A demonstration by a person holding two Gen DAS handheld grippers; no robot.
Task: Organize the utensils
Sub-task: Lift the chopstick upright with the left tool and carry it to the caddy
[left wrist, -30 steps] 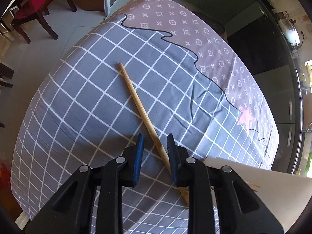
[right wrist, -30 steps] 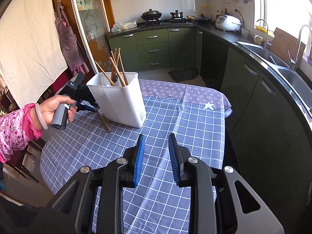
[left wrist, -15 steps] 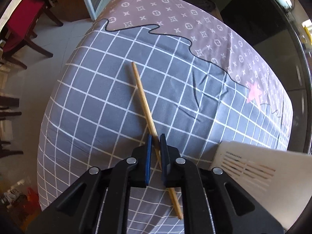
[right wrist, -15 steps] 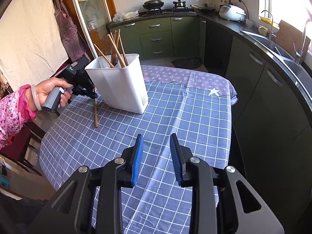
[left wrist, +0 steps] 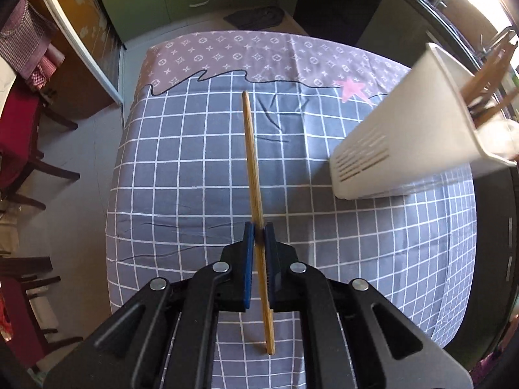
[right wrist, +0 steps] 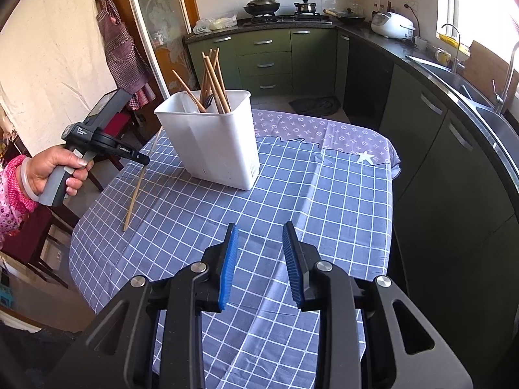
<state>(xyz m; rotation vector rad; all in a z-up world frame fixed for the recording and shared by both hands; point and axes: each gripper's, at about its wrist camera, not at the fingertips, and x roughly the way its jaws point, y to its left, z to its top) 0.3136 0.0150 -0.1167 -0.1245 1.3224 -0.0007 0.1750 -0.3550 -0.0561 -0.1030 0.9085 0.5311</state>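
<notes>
My left gripper point(left wrist: 258, 227) is shut on a wooden chopstick point(left wrist: 251, 155) and holds it lifted above the checked tablecloth point(left wrist: 194, 168). In the right wrist view the left gripper point(right wrist: 144, 159) holds the chopstick point(right wrist: 134, 196) tilted, its lower tip near the cloth. The white utensil holder point(right wrist: 211, 139) stands on the table with several chopsticks point(right wrist: 212, 77) inside; it also shows in the left wrist view point(left wrist: 412, 129) at the right. My right gripper point(right wrist: 259, 253) is open and empty above the near part of the table.
Dark wooden chairs point(left wrist: 22, 149) stand left of the table. Green kitchen cabinets point(right wrist: 431, 149) and a counter with a sink point(right wrist: 467, 87) run along the right. The table edge point(right wrist: 84, 253) drops off at the near left.
My left gripper closed on the chopstick and lifted it off the cloth, swinging it more upright. The right gripper stayed open and nearly still.
</notes>
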